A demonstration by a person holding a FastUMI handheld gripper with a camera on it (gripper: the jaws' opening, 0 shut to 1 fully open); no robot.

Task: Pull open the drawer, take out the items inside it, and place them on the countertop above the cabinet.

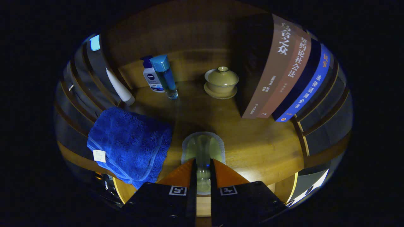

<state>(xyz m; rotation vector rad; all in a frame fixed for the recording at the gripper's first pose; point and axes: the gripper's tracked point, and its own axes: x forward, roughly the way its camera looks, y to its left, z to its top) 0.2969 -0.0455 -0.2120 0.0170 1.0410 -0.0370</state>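
Note:
My gripper (203, 162) is shut on a clear glass cup (203, 148), which sticks out ahead of the fingertips just above the wooden countertop (252, 148). Both fingers (184, 173) press on its sides. I cannot tell whether the cup's far end touches the wood. Left of the fingers a folded blue towel (129, 145) lies on the countertop. Beyond them stand a white pump bottle (151, 77), a clear bottle with a blue cap (165, 77), and a lidded tea bowl on a saucer (221, 82). A white tube (120, 88) leans at the far left.
A row of upright books (284, 72) stands on the right side of the countertop, against the wooden back panel (189, 37). Bare wood lies between the cup, the tea bowl and the books. The countertop's front edge (284, 183) curves just under the fingers.

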